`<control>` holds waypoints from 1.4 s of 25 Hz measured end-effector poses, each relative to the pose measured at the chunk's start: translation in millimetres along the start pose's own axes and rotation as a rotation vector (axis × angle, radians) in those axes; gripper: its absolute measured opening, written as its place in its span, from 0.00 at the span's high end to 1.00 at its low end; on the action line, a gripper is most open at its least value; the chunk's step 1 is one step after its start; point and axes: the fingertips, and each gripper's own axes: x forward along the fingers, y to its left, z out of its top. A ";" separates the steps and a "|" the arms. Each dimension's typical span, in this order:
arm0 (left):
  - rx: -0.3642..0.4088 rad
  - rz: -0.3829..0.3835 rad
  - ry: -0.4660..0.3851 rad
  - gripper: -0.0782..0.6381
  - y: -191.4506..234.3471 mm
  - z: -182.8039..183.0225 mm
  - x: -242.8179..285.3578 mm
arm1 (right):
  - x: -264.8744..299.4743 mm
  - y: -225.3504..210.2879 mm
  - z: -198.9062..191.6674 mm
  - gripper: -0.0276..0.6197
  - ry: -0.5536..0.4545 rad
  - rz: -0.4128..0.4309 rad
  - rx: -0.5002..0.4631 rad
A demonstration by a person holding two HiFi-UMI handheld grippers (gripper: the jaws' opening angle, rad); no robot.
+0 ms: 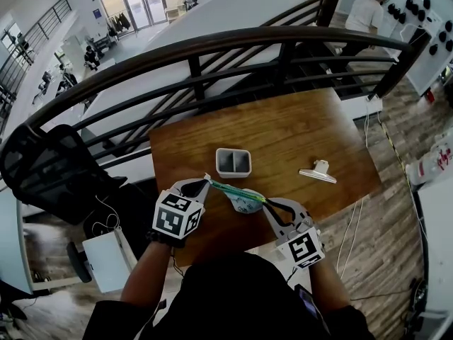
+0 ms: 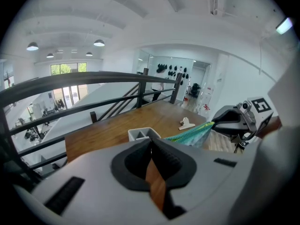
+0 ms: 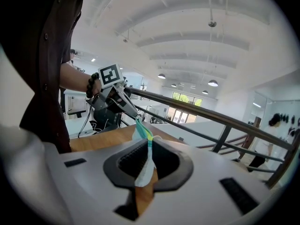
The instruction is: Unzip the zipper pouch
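Zipper pouch (image 1: pixel 242 200): held in the air over the near edge of the table (image 1: pixel 283 129), stretched between the two grippers. The green zip line is the long axis. In the head view it runs from upper left to lower right, and the pale body sags beneath it.

Left gripper (image 1: pixel 205 183): jaws fully together at the left end of the zip line. They seem to pinch the slider or pull there, though the part is too small to confirm.

Right gripper (image 1: pixel 267 202): jaws clamped on the opposite end. Its own view shows white fabric and the green edge caught between the pads.

Key relation: each gripper has one end and the zip is taut between them. If the left one has the pull, the likely travel is along that line, with the right acting as anchor. How far the zip is open I cannot tell.

Farther back on the table is a small grey two-compartment tray (image 1: pixel 233 162), with nothing visible in either cell. To its right, well apart, lies a white clip (image 1: pixel 318 171).
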 end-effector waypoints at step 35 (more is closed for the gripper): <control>-0.036 0.006 -0.159 0.64 10.6 12.7 -24.3 | -4.1 -36.2 -16.5 0.76 -0.003 -0.167 0.196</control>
